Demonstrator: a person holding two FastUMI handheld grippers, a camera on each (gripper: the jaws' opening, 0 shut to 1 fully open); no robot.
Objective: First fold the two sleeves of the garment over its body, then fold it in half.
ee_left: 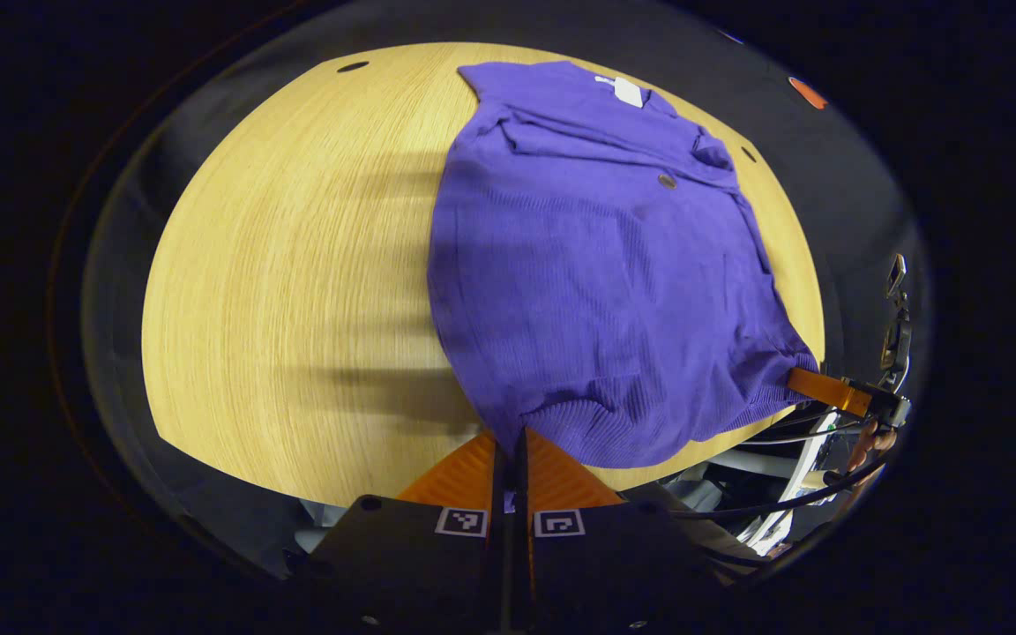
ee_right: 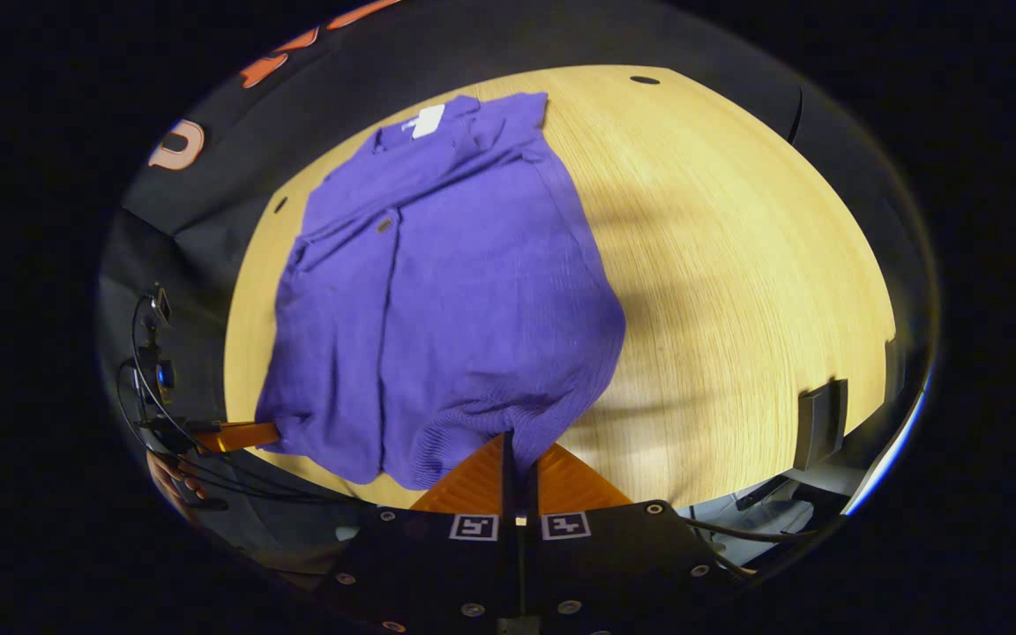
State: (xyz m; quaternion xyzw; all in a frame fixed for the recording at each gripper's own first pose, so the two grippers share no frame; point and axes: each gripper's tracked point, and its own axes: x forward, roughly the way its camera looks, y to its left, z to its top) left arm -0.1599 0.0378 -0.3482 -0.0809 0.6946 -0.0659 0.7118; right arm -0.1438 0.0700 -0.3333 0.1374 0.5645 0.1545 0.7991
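A purple knit garment lies on the wooden table, collar and white label at the far end, sleeves laid across its body. My left gripper is shut on the near hem, whose ribbed edge bunches between its fingers. My right gripper pinches the hem's other corner at the right. In the right gripper view the garment runs away from my right gripper, which is shut on the hem. The left gripper grips the far-left corner there, with a hand behind it.
Bare wood spreads left of the garment in the left gripper view and to its right in the right gripper view. A dark block sits at the table's right edge. Small holes mark the far edge. Cables hang near the hand.
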